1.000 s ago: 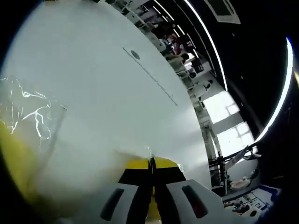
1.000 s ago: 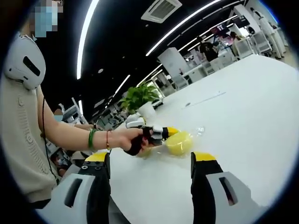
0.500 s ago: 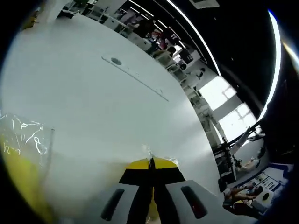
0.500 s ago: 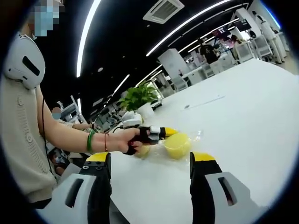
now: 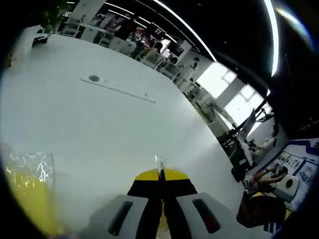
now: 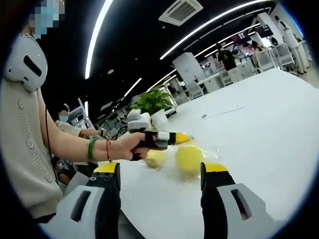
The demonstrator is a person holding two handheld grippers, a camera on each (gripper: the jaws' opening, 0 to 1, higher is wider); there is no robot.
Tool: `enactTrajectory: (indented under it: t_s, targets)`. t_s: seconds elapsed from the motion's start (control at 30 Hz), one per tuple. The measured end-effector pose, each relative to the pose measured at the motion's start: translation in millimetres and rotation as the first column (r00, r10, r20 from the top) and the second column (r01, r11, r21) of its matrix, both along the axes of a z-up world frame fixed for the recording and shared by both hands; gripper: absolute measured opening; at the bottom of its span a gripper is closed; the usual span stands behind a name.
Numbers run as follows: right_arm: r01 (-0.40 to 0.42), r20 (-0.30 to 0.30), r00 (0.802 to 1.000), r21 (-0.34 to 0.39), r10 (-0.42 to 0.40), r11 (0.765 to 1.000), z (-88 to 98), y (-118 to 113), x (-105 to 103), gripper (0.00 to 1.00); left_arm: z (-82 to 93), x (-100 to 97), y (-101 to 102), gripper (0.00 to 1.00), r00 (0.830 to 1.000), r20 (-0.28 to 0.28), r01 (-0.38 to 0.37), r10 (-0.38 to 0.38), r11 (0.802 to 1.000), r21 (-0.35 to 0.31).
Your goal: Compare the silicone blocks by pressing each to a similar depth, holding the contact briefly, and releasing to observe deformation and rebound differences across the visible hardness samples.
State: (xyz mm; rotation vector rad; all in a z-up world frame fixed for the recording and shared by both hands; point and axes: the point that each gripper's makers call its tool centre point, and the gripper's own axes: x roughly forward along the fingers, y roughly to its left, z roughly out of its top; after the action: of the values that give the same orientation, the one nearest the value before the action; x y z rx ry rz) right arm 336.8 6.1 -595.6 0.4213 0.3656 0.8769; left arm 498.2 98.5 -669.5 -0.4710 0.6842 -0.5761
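Note:
In the right gripper view a round yellow silicone block (image 6: 188,158) lies in clear wrap on the white table (image 6: 269,124), with a paler block (image 6: 155,158) just to its left. A person's hand holds my left gripper (image 6: 182,137) just above them, apart from the yellow block. In the left gripper view the left gripper (image 5: 160,175) has its jaws shut, and a small scrap of clear film (image 5: 158,161) sticks up from the tips. A yellow block in clear wrap (image 5: 27,196) sits at the lower left. My right gripper (image 6: 160,169) is open, with nothing between its fingers.
A potted plant (image 6: 152,102) stands at the table's far side behind the hand. The person's sleeve and arm (image 6: 60,144) cross from the left. A round port and seam (image 5: 93,78) mark the table (image 5: 124,129). Desks and people fill the background.
The left gripper has lifted a little off the yellow block and tilted. Its view has swung, so the wrapped block now sits lower left. The right gripper stays open.

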Motion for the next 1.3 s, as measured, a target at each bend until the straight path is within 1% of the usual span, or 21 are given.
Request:
enactTrajectory:
  t_s: [0.03, 0.07, 0.1, 0.13, 0.27, 0.3, 0.33, 0.47, 0.53, 0.6, 0.63, 0.7, 0.73, 0.87, 0.97, 1.0, 1.17, 1.3]
  targets:
    - [-0.002, 0.004, 1.0, -0.002, 0.002, 1.0, 1.4, 0.8, -1.3, 0.6, 5.2, -3.7, -0.1, 0.0, 1.0, 0.02, 0.017, -0.017, 1.0, 0.01]
    - [-0.002, 0.008, 1.0, -0.003, 0.002, 1.0, 2.7, 1.2, -2.2, 0.6, 10.5, -7.2, 1.1, 0.0, 1.0, 0.016, 0.011, -0.011, 1.0, -0.002]
    - [-0.004, 0.014, 1.0, -0.009, 0.004, 1.0, 4.0, 2.0, -3.3, 0.6, 15.2, -9.3, 1.4, 0.0, 0.999, 0.026, 0.02, -0.02, 1.0, -0.004]
    - [-0.006, 0.018, 1.0, -0.013, 0.006, 1.0, 4.7, 2.6, -4.2, 0.6, 20.3, -10.6, 2.9, 0.0, 0.998, 0.056, 0.031, -0.032, 0.999, 0.014]
    - [-0.011, 0.033, 0.999, -0.019, 0.012, 1.0, 9.4, 4.7, -6.7, 0.6, 31.4, -17.8, 6.5, 0.0, 0.994, 0.09, 0.059, -0.063, 0.997, 0.046]
    - [-0.013, 0.041, 0.999, -0.022, 0.014, 1.0, 11.7, 5.7, -7.5, 0.6, 34.7, -20.3, 8.1, 0.0, 0.994, 0.09, 0.061, -0.064, 0.997, 0.041]
    - [-0.014, 0.048, 0.999, -0.024, 0.015, 1.0, 13.5, 6.3, -8.1, 0.6, 37.9, -21.9, 8.9, 0.0, 0.992, 0.104, 0.068, -0.073, 0.997, 0.047]
    - [-0.029, 0.064, 0.997, -0.039, 0.031, 0.999, 19.1, 10.9, -11.0, 0.6, 51.1, -30.5, 13.3, 0.0, 0.988, 0.13, 0.081, -0.088, 0.995, 0.057]
    - [-0.038, 0.068, 0.997, -0.037, 0.04, 0.999, 20.1, 12.7, -11.9, 0.6, 57.7, -35.0, 16.1, 0.0, 0.981, 0.161, 0.094, -0.109, 0.991, 0.096]
    - [-0.046, 0.068, 0.996, -0.053, 0.05, 0.998, 18.7, 15.1, -12.9, 0.6, 63.0, -40.0, 17.3, 0.0, 0.978, 0.171, 0.106, -0.122, 0.989, 0.1]
    - [-0.055, 0.078, 0.995, -0.072, 0.06, 0.996, 18.9, 17.0, -14.1, 0.6, 65.8, -41.7, 19.0, 0.0, 0.975, 0.182, 0.105, -0.123, 0.989, 0.108]
    - [-0.067, 0.087, 0.993, -0.084, 0.074, 0.994, 21.4, 21.2, -15.9, 0.6, 71.0, -46.9, 22.5, 0.0, 0.971, 0.196, 0.114, -0.137, 0.986, 0.125]
    - [-0.073, 0.091, 0.993, -0.087, 0.081, 0.994, 22.9, 22.8, -16.5, 0.6, 74.1, -49.3, 25.2, 0.0, 0.967, 0.212, 0.117, -0.145, 0.983, 0.142]
    - [-0.093, 0.122, 0.987, -0.109, 0.106, 0.99, 30.8, 29.3, -16.1, 0.6, 80.9, -55.8, 33.9, 0.0, 0.96, 0.223, 0.134, -0.169, 0.978, 0.163]
    - [-0.105, 0.132, 0.984, -0.127, 0.121, 0.986, 33.4, 32.7, -15.1, 0.6, 88.4, -60.8, 41.9, 0.0, 0.955, 0.239, 0.137, -0.177, 0.975, 0.176]
    - [-0.112, 0.145, 0.981, -0.133, 0.131, 0.985, 36.6, 35.4, -15.2, 0.6, 90.5, -62.3, 43.6, 0.0, 0.954, 0.242, 0.139, -0.179, 0.975, 0.176]
    - [-0.131, 0.157, 0.975, -0.146, 0.154, 0.981, 42.8, 41.9, -15.2, 0.6, 104.1, -69.4, 50.0, 0.0, 0.944, 0.271, 0.137, -0.186, 0.972, 0.189]
    - [-0.165, 0.175, 0.964, -0.185, 0.198, 0.969, 46.8, 47.3, -14.8, 0.61, 116.9, -73.1, 53.3, 0.0, 0.935, 0.291, 0.152, -0.205, 0.969, 0.193]
